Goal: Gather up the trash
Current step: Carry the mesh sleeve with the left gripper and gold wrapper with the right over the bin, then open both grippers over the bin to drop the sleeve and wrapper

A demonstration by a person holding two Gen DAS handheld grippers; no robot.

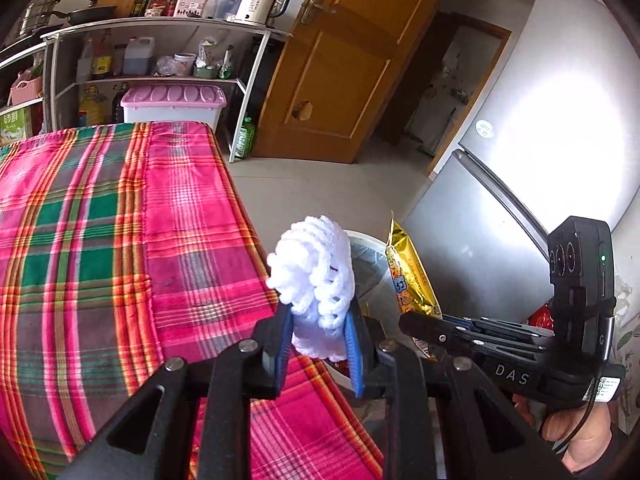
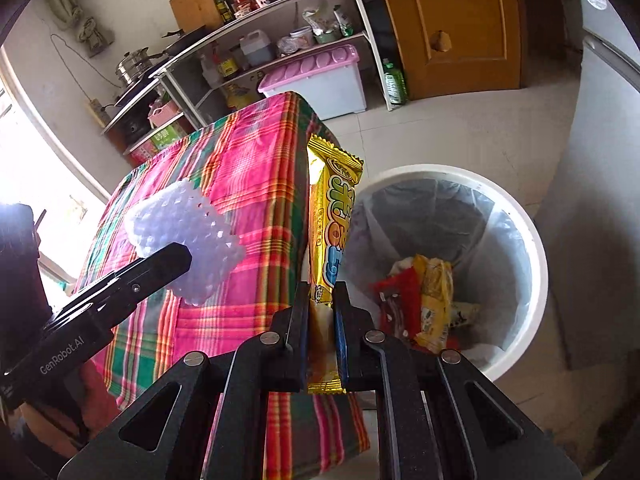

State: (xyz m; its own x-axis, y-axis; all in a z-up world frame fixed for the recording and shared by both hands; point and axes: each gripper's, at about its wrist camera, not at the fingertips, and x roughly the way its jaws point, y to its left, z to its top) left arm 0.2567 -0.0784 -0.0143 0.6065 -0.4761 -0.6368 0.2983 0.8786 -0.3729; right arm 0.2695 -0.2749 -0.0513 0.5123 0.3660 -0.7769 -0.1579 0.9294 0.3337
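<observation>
Trash in the right tongs: a long gold foil snack wrapper with coloured lettering (image 2: 334, 236), pinched near its lower end between the fingers of the right gripper (image 2: 322, 300), which is closed down flat on the thin foil. The wrapper's long axis runs up and away from the fingers, roughly upright.

Trash in the left tongs: a white foam fruit-net sleeve (image 1: 314, 280), squeezed at its lower part by the left gripper (image 1: 316, 328); the jaws stand partly closed, as wide as the crushed foam allows.

Landmark: a round white waste bin lined with a translucent bag (image 2: 532, 240), standing on the floor, already holding red and yellow wrappers (image 2: 420, 300).

Wrapper relative to the bin: just beside its rim on the table side, not yet over the opening.

Foam sleeve relative to the bin: farther off on the same side, above the edge of the pink, green and orange plaid tablecloth (image 1: 100, 220).

Nearer arm: the right, by my reading; the bin's mouth lies just right of and below its fingers.

Coming move, as a judgement: a short carry rightward over the opening, then release, with the left following.

Risk: the tall wrapper may catch the rim if let go early.
</observation>
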